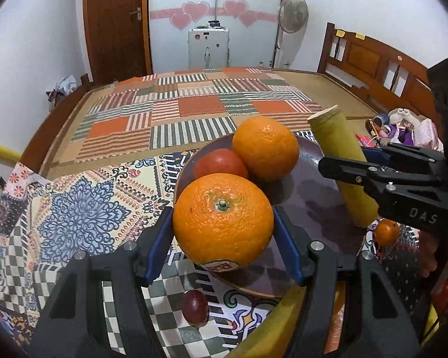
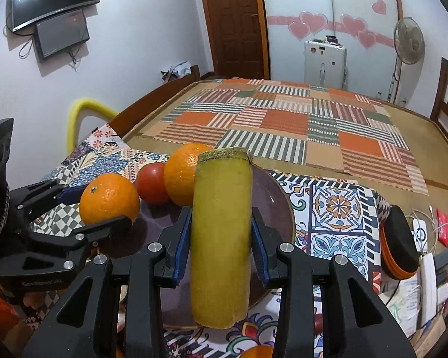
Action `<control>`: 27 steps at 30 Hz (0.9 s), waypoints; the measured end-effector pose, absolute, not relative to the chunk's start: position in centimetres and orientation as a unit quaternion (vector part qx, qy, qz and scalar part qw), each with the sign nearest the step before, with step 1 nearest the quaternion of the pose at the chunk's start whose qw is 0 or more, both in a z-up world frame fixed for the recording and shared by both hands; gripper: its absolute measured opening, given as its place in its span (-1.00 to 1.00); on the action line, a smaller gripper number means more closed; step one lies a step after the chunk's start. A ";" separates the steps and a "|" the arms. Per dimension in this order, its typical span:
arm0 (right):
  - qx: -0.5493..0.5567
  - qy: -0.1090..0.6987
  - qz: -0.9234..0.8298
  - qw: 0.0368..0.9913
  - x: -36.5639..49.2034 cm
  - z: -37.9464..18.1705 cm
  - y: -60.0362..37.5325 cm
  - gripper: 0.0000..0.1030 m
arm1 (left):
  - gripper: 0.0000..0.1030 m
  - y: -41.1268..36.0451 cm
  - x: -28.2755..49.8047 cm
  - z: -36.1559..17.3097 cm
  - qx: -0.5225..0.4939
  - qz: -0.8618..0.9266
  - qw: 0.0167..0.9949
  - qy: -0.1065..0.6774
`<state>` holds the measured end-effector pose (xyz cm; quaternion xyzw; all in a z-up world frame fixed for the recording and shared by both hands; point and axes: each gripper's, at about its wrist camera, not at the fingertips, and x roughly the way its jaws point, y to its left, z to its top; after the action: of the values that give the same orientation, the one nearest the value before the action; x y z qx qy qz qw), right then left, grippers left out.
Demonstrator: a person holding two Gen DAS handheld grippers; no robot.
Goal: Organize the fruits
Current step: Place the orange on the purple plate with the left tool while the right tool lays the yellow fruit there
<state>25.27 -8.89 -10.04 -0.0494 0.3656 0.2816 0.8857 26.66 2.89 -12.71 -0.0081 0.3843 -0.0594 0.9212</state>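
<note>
Both fingers grip: left orange [image 1: 223, 220], right cane [image 2: 221, 238] | patterned cloth [image 1: 74, 208] (bedroom)

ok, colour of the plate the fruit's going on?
Dark purple-brown plate with a lighter tan rim; clearest in the left wrist view.

Gleaming faintly with a dimpled, waxy peel: the orange [image 1: 223, 219] pinched between the blue rubbery-looking pads [image 1: 158, 246] of the left gripper [image 1: 223, 247], a printed paper-like sticker clinging low on its skin. Looking matt black plastic with bright metal screw heads: both gripper frames. Showing a dull, slightly streaked yellow-green rind and a rough, fibrous cut end: the sugarcane piece [image 2: 221, 238] clamped in the right gripper [image 2: 221, 244]. Shining smooth and glossy: the tomato [image 1: 219, 162]. Reflecting softly as a dark, glazed surface: the plate [image 1: 313, 203]. Lying matt and woven underneath: the patterned cloth [image 1: 83, 208].
</note>
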 end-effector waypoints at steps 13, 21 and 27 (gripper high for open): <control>-0.059 0.382 0.257 0.886 25.9 -10.6 -8.1 -0.34 | 0.32 0.8 25.6 -11.6 0.039 -0.064 0.934 0.350; -0.051 0.375 0.253 0.890 25.6 -10.2 -8.7 -0.05 | 0.33 1.8 25.6 -11.2 0.019 -0.051 0.935 0.349; -0.050 0.355 0.255 0.898 24.2 -8.9 -8.9 0.23 | 0.33 2.9 24.5 -10.4 0.003 -0.038 0.936 0.349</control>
<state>24.18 -8.90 -8.91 -0.0502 0.3554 0.2549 0.8979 24.52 2.88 -10.38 0.0030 0.3488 -0.0376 0.9364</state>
